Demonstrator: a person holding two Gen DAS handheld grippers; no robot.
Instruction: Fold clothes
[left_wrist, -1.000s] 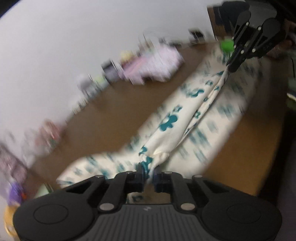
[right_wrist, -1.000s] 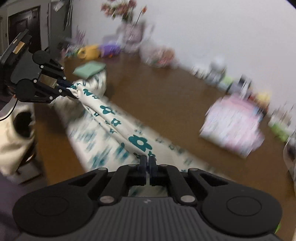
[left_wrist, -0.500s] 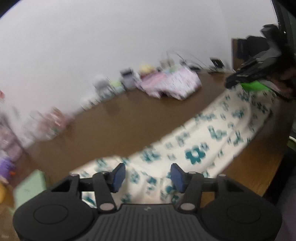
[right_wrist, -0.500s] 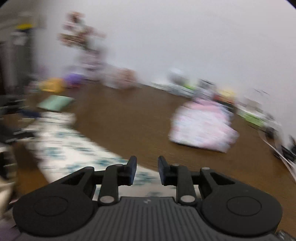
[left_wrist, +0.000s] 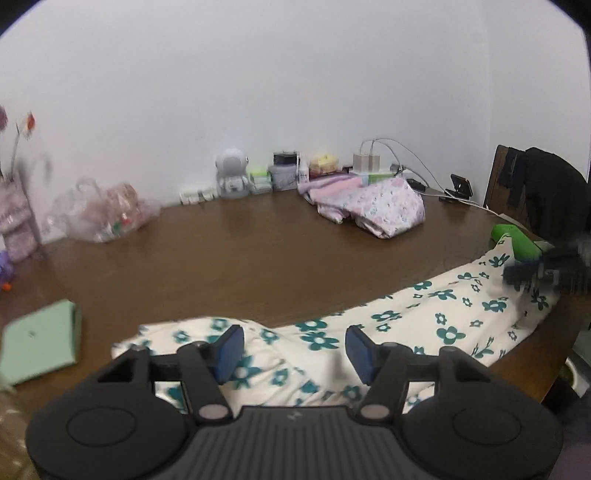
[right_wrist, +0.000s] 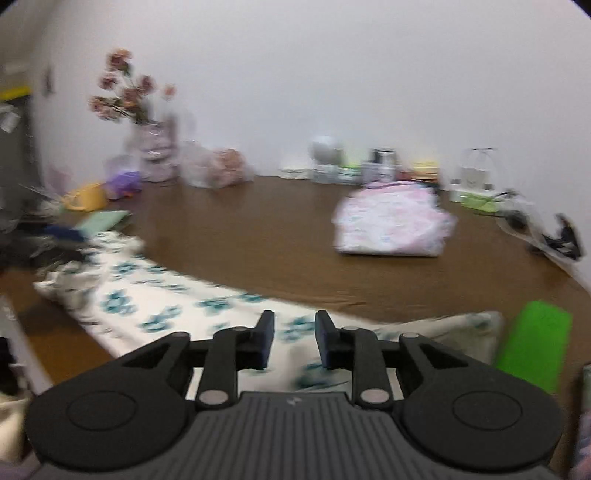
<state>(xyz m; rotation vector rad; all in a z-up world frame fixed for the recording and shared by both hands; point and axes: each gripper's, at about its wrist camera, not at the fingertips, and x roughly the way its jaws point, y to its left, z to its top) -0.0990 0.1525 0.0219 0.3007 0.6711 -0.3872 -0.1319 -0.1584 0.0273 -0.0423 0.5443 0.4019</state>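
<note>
Left wrist view: showed floral garment stretched in a long band along table near edge, probably laid flat for folding. Left gripper spread wide above it, empty. Right gripper parted too, gripping nothing.

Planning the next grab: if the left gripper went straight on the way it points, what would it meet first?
Most likely the floral garment lying flat on the brown table. The left gripper is open just above it, nothing between. Beyond the cloth is bare tabletop, though depth is hard to judge here.
</note>
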